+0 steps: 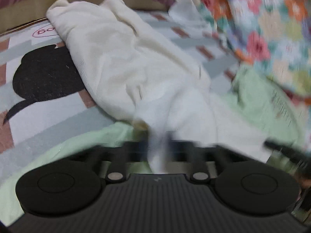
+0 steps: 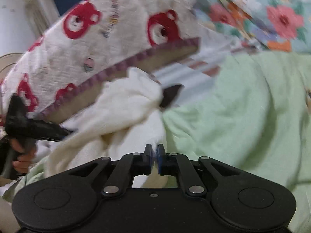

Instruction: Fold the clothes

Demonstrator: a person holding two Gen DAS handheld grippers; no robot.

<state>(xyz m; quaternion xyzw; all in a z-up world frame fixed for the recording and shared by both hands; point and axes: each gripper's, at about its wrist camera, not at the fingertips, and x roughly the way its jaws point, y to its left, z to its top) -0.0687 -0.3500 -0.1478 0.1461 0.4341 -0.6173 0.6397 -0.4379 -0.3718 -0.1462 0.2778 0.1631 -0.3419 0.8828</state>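
Observation:
A cream white garment (image 1: pixel 124 62) lies crumpled across the bed, stretching from the far left toward me. My left gripper (image 1: pixel 157 145) is shut on its near edge; the view is blurred. In the right wrist view the same garment (image 2: pixel 120 104) bunches left of centre, and my right gripper (image 2: pixel 154 153) is shut on a white fold of it. The left gripper (image 2: pixel 29 124) shows at the far left of that view, held by a hand.
A light green sheet (image 2: pixel 233 116) lies under the garment on the right. The bed cover (image 1: pixel 38 104) has a black cat shape and striped blocks. A bear-print pillow (image 2: pixel 97 38) stands behind, and a floral blanket (image 1: pixel 262 29) is heaped at the right.

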